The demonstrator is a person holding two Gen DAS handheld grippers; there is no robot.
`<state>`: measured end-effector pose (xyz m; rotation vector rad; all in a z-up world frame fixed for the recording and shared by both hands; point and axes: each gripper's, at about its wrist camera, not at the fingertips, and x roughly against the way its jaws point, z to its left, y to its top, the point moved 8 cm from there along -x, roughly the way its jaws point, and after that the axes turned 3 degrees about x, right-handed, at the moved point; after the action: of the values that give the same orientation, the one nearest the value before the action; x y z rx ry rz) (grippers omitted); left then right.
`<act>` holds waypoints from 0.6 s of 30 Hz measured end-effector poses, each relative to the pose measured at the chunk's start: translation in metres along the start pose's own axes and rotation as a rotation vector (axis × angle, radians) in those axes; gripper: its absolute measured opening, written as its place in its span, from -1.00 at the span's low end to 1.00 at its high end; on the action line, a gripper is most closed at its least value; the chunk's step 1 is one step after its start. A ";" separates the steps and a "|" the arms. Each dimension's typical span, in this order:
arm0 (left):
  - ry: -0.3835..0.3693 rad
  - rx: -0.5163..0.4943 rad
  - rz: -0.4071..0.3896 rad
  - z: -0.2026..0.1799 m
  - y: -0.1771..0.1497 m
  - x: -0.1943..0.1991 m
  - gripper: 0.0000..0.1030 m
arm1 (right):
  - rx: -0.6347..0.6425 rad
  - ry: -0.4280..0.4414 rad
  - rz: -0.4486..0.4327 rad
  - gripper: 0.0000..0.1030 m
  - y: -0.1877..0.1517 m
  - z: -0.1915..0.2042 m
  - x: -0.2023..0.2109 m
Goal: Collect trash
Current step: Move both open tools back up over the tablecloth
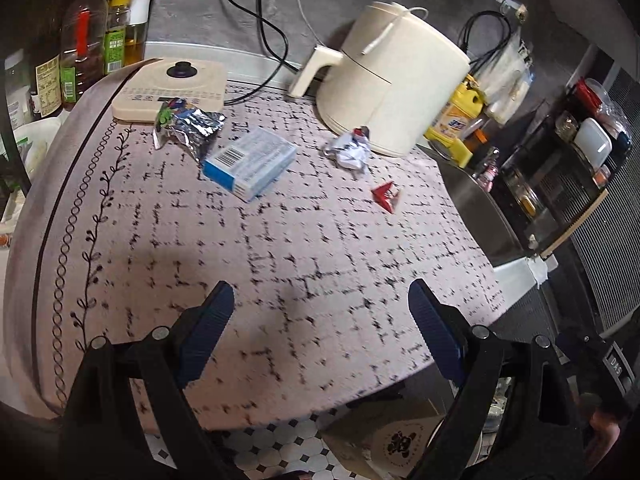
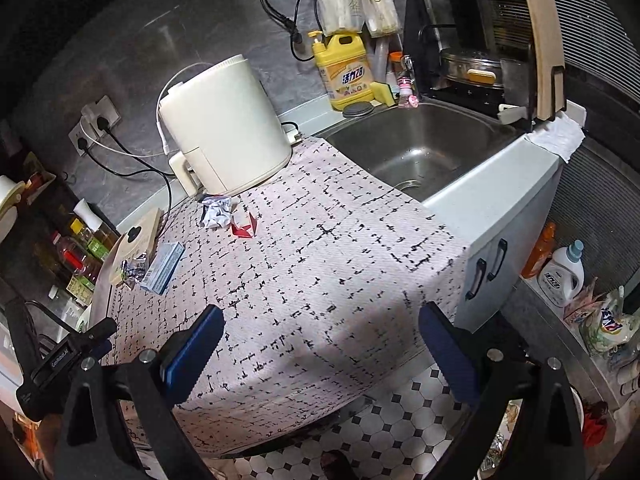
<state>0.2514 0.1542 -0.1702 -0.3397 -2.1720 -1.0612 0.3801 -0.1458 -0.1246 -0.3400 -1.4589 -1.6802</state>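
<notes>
Trash lies on a cloth-covered counter (image 1: pixel 280 248). In the left wrist view: a crumpled foil wrapper (image 1: pixel 188 128), a blue and white carton (image 1: pixel 250 162), a crumpled white paper (image 1: pixel 350 152) and a red folded scrap (image 1: pixel 386 196). The right wrist view shows the same wrapper (image 2: pixel 134 270), carton (image 2: pixel 164 266), paper (image 2: pixel 216 212) and red scrap (image 2: pixel 244 228). My left gripper (image 1: pixel 320 312) is open and empty, above the near part of the cloth. My right gripper (image 2: pixel 320 336) is open and empty, above the cloth's front edge.
A cream appliance (image 1: pixel 384 80) stands at the back, a flat cream base (image 1: pixel 172 88) beside it. Oil bottles (image 1: pixel 84 44) stand at the left. A steel sink (image 2: pixel 424 148) with a yellow detergent bottle (image 2: pixel 346 70) lies right of the cloth. A paper bag (image 1: pixel 384 436) sits on the tiled floor below.
</notes>
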 end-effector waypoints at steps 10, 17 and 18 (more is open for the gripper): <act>0.016 0.028 0.011 0.043 0.042 -0.034 0.71 | 0.024 -0.026 0.026 0.85 0.005 0.041 -0.041; 0.014 0.002 0.044 0.067 0.074 -0.069 0.71 | 0.025 -0.068 0.033 0.85 0.013 0.063 -0.064; 0.013 -0.004 0.054 0.069 0.078 -0.075 0.71 | 0.023 -0.075 0.033 0.85 0.014 0.067 -0.066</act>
<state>0.3131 0.2612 -0.2043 -0.3897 -2.1370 -1.0358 0.4082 -0.0563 -0.1423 -0.4167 -1.5185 -1.6387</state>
